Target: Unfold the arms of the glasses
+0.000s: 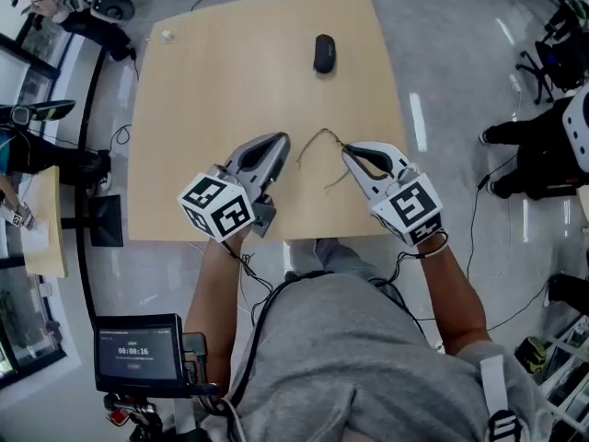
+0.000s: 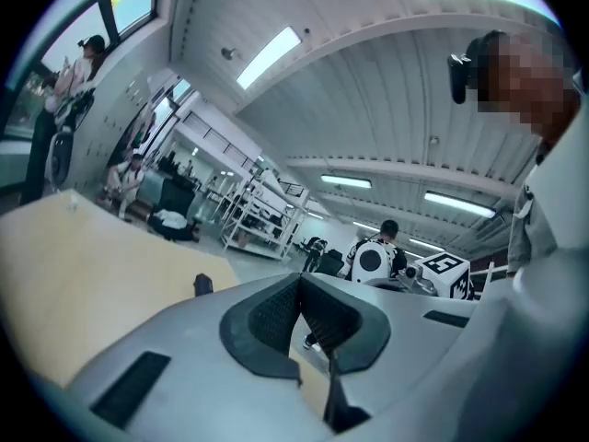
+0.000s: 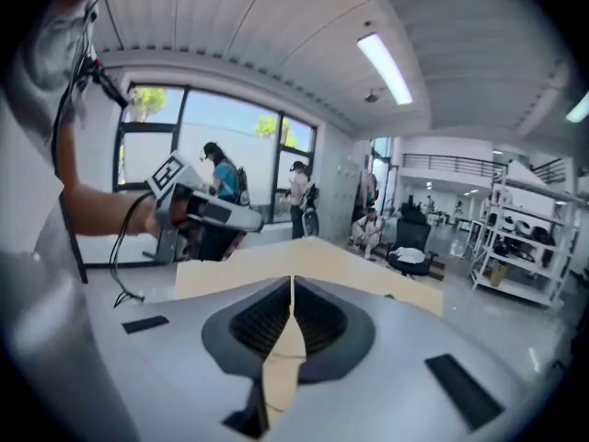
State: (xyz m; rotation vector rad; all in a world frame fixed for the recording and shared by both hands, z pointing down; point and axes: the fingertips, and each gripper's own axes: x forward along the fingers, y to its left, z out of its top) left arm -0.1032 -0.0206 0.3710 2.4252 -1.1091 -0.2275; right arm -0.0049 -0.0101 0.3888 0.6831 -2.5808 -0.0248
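Thin wire-framed glasses (image 1: 322,134) lie on the wooden table (image 1: 202,109), their arms trailing toward the near edge. My left gripper (image 1: 279,142) hovers just left of them, its jaws closed together with nothing between. My right gripper (image 1: 349,154) hangs at their right end, also shut and empty; in the head view its tip overlaps the frame, and I cannot tell whether it touches. In the left gripper view the fingertips (image 2: 296,281) meet, and in the right gripper view the fingertips (image 3: 292,283) meet too. Neither gripper view shows the glasses.
A black oval object (image 1: 324,53) lies farther back on the table, and a small white item (image 1: 167,36) sits near the far left corner. A screen (image 1: 138,350) stands low on my left. A seated person (image 1: 543,145) is at the right.
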